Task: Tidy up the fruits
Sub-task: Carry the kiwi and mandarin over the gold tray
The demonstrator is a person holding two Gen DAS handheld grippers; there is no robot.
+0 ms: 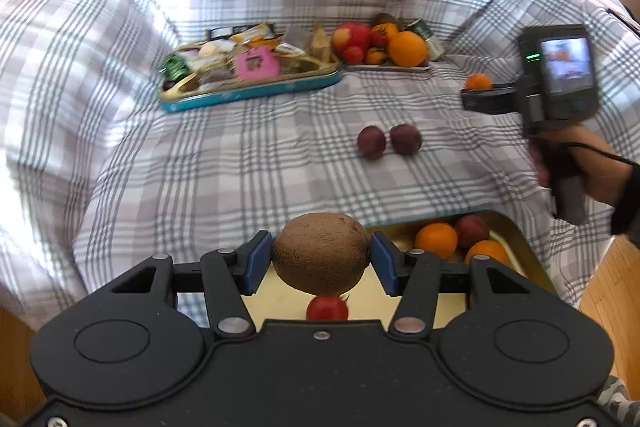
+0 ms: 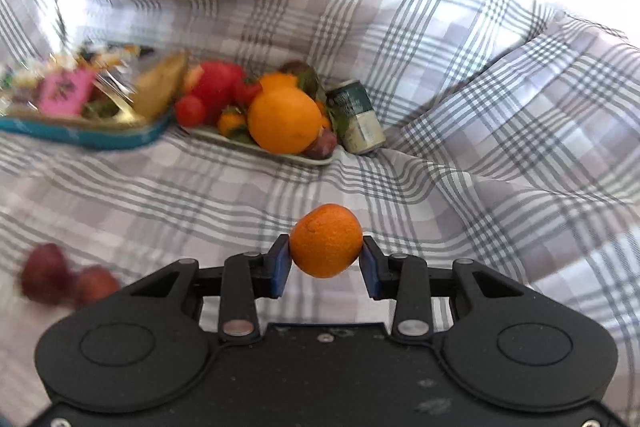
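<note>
Gripping a brown kiwi (image 1: 321, 254) between its blue pads, the left gripper (image 1: 321, 261) hangs over the near gold tray (image 1: 510, 233), which holds a cherry tomato (image 1: 327, 308), two oranges and a plum. The right gripper (image 2: 326, 261) clamps a mandarin (image 2: 326, 241) above the plaid cloth (image 2: 460, 67). Two plums (image 1: 389, 141) lie mid-cloth; a fruit plate (image 2: 256, 147) sits at the far edge beside a snack tin (image 1: 248, 93).

brown kiwi (image 1: 321, 253) — orange mandarin (image 2: 325, 240) — grey plaid cloth (image 1: 240, 155).
</note>
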